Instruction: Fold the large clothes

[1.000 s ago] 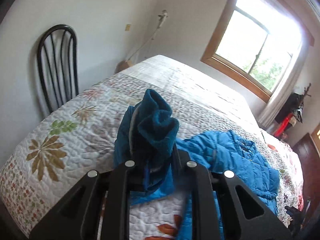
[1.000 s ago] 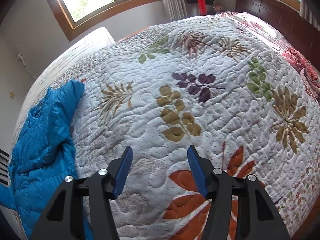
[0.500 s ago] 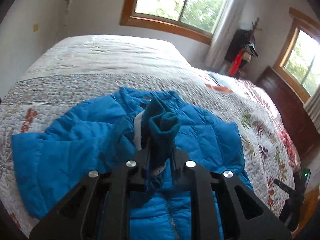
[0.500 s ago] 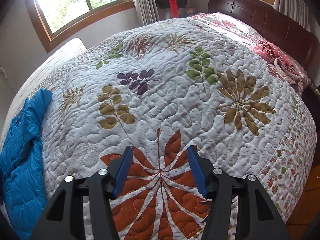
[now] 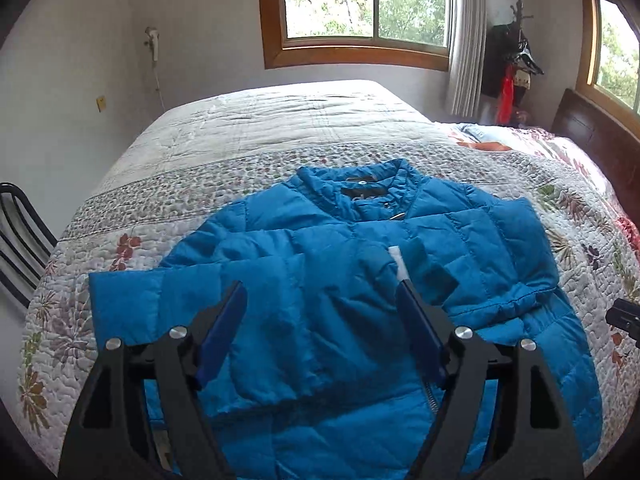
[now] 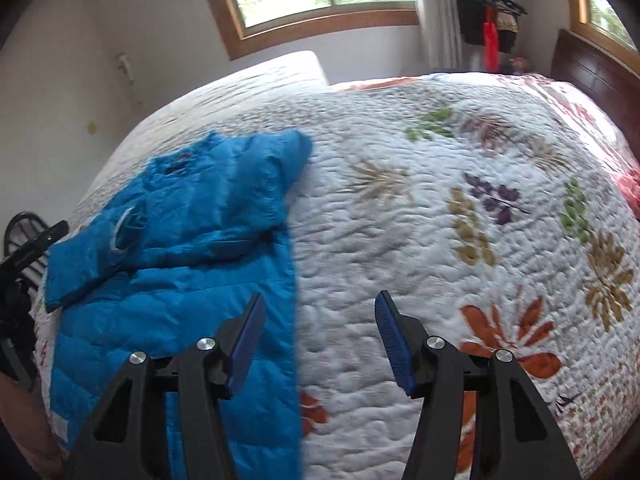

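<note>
**My two grippers, as built**

My left gripper (image 5: 320,308) is matte black plastic: two angular arms with triangular cut-outs, each finger (image 5: 222,332) faced with a dark blue ribbed pad. I count four round silver screw heads across its pivots. My right gripper (image 6: 318,320) is the same build, black frame, four silver screws, and blue ridged pads on its fingers (image 6: 394,344). I see no cables or markings on either.

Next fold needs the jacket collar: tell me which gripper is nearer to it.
Left. The left gripper hangs over the blue jacket, below its collar, jaws opening, nothing between them. The right gripper hovers at the jacket's side edge.
</note>
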Motion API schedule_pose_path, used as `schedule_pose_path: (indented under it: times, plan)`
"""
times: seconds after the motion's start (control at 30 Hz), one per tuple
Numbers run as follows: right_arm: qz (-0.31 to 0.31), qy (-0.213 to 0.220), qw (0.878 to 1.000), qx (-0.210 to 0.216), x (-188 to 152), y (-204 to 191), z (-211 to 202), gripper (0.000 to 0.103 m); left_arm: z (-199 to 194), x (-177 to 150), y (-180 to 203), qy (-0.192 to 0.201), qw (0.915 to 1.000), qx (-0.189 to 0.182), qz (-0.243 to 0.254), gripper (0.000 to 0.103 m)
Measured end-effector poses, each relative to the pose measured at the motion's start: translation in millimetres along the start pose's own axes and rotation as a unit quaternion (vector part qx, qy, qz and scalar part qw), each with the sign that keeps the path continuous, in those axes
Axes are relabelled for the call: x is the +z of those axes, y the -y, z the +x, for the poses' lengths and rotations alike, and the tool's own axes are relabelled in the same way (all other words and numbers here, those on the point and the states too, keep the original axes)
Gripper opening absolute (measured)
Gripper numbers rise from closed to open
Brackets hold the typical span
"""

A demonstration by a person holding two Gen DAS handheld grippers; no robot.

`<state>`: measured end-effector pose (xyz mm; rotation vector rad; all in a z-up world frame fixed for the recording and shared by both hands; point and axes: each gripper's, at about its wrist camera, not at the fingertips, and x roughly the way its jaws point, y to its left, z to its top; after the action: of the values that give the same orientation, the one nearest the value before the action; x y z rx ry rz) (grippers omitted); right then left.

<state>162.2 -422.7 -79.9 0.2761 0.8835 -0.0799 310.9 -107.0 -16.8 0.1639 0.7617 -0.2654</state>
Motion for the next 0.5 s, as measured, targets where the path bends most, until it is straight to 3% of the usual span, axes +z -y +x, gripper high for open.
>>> schedule_pose_path:
  times: [0.27,0.5]
  plan:
    - [-0.115,-0.056,0.992,0.008,29.2,-111.6,61.5,0.057,50.7,-21.5,-53.9,-0.074,0.9958,0.023,-0.049,0.074]
    - [-0.114,-0.101,0.988,-0.016,28.9,-127.4,110.9,0.057,63.6,-34.6,-58.1,-0.082,0.9956,0.019,-0.041,0.074]
